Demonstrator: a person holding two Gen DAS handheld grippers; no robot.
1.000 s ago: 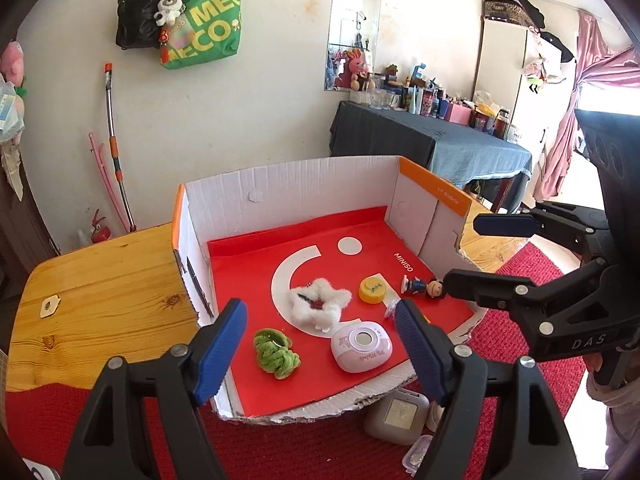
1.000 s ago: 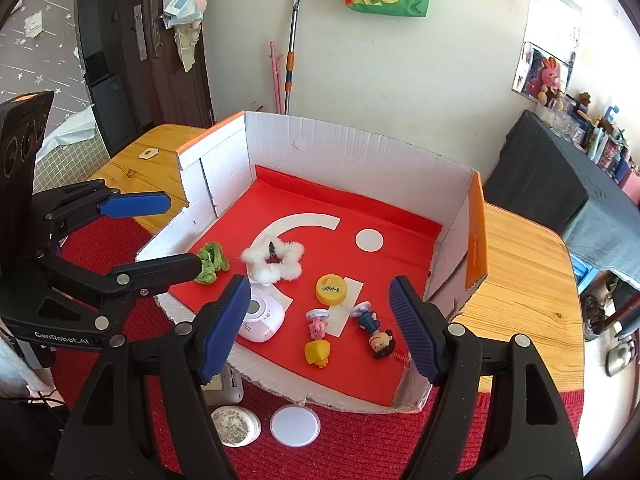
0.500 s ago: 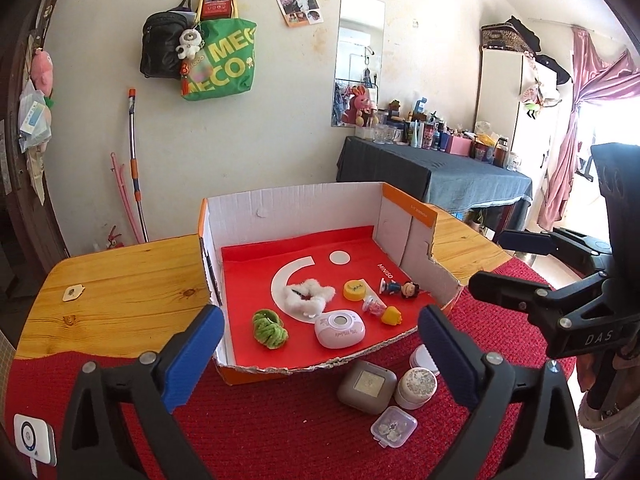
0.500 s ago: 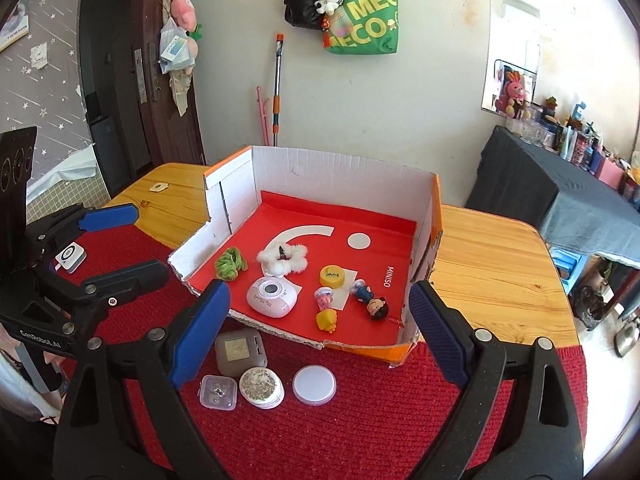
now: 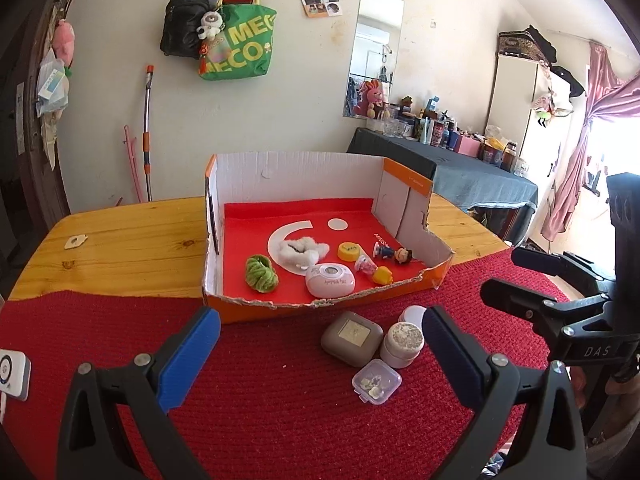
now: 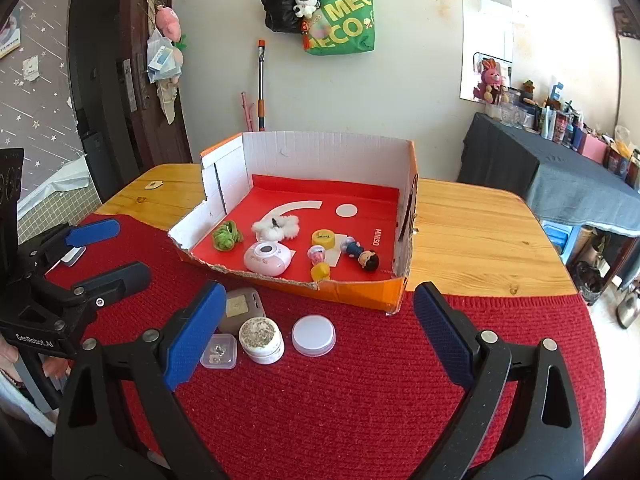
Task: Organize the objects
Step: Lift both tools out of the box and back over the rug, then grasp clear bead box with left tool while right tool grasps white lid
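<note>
An orange cardboard box (image 5: 408, 200) (image 6: 360, 298) with a red floor holds a green scrunchie (image 5: 261, 274), a white fluffy clip (image 5: 302, 251), a pink round device (image 5: 330, 280) (image 6: 267, 257), a yellow cap (image 5: 348, 251) and small figurines (image 6: 362, 255). In front of it on the red mat lie a taupe case (image 5: 351, 337), a white jar (image 5: 402, 344) (image 6: 261, 339), a white lid (image 6: 313, 335) and a clear pill box (image 5: 376, 381) (image 6: 219, 351). My left gripper (image 5: 320, 354) and right gripper (image 6: 316, 334) are both open and empty above the mat.
A white gadget (image 5: 12, 374) lies at the mat's left edge. The wooden table (image 5: 132, 240) extends behind and beside the box. A small wooden tag (image 5: 75, 242) lies on it. A dark-clothed side table (image 6: 560, 176) with bottles stands at the right.
Both grippers have pulled back and lowered away from the box. The items on the mat in front of the box have come into view.
</note>
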